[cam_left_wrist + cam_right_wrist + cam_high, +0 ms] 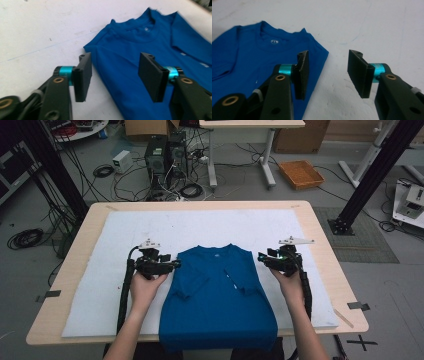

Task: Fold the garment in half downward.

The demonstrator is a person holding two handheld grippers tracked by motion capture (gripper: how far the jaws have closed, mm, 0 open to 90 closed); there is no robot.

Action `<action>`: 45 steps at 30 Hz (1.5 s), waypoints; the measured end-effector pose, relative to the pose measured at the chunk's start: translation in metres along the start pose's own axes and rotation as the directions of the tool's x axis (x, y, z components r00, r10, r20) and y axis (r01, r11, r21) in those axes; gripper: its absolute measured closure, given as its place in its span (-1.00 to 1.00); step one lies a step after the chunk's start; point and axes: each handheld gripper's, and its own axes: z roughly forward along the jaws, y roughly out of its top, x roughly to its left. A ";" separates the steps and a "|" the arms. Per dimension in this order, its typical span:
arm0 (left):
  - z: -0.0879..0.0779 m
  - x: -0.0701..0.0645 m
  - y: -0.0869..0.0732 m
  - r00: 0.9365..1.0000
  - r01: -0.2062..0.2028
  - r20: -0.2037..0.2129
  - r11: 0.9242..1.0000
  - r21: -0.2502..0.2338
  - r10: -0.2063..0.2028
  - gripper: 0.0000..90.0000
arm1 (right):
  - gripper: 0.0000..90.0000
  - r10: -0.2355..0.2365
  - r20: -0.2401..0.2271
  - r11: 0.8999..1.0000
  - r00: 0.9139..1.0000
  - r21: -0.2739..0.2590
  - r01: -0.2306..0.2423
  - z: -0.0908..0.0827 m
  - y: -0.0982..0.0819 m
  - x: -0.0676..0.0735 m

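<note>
**Shirt folded on mat, both grippers at its shoulders**

The table (320, 225) carries a white mat (100, 285). The blue shirt (220, 305) lies flat in the middle of the mat's near half, collar away from the person, both sleeves folded in over the chest, hem hanging over the mat's near edge.

The left gripper (175, 264) sits just beside the shirt's left shoulder. Its jaws stand apart, straddling the shirt's side edge without pressing on it.

The right gripper (261, 256) sits just beside the shirt's right shoulder. Its jaws stand apart over the shoulder's edge, nothing pinched.
</note>
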 end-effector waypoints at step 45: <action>0.029 0.020 0.008 0.995 0.055 -0.084 0.998 0.011 -0.054 0.34 | 0.61 0.004 0.039 0.997 0.999 0.079 -0.007 0.045 0.008 -0.006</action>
